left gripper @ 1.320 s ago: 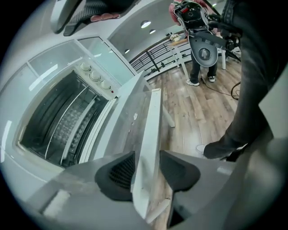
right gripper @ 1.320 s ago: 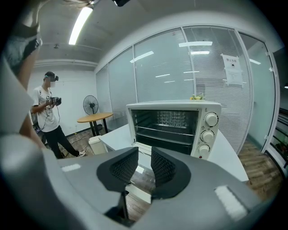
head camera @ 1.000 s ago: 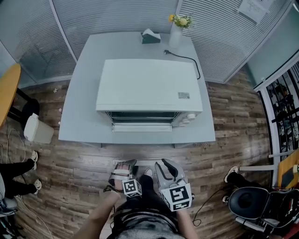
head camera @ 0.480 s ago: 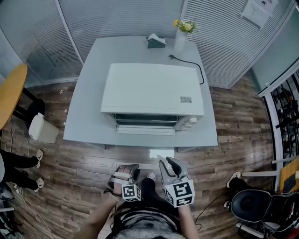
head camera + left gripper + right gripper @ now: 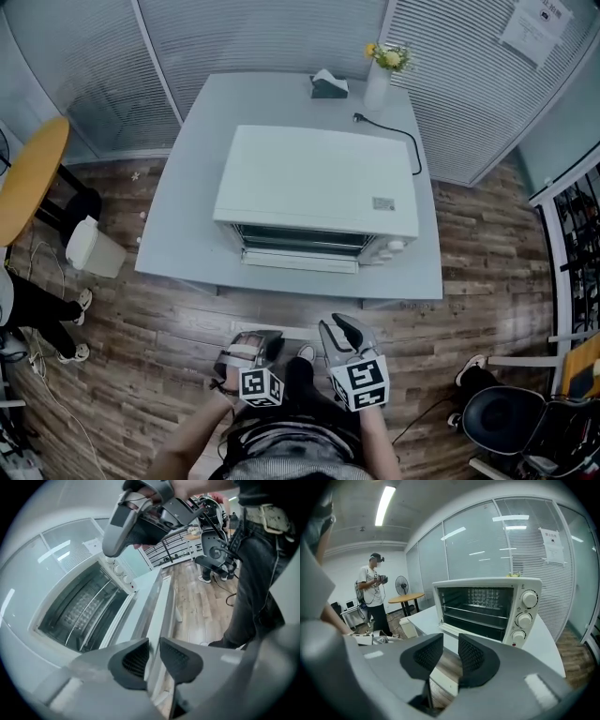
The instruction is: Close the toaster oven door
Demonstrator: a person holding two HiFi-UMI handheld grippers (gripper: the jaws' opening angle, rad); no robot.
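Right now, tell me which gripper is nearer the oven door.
Right, slightly: right gripper reaches closer to the oven door over the floor; left gripper, its empty jaws just closing, sits further back.

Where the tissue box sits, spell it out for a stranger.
Start at the grey table with the white toaster oven. Behind the oven, at the table's far edge, the tissue box stands left of the vase. It is the low dark box with white tissue poking out; the vase is tall and white.

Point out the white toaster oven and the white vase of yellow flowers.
White toaster oven (image 5: 319,178): head view, flat top.
White vase of yellow flowers (image 5: 377,92): head view, vase body.
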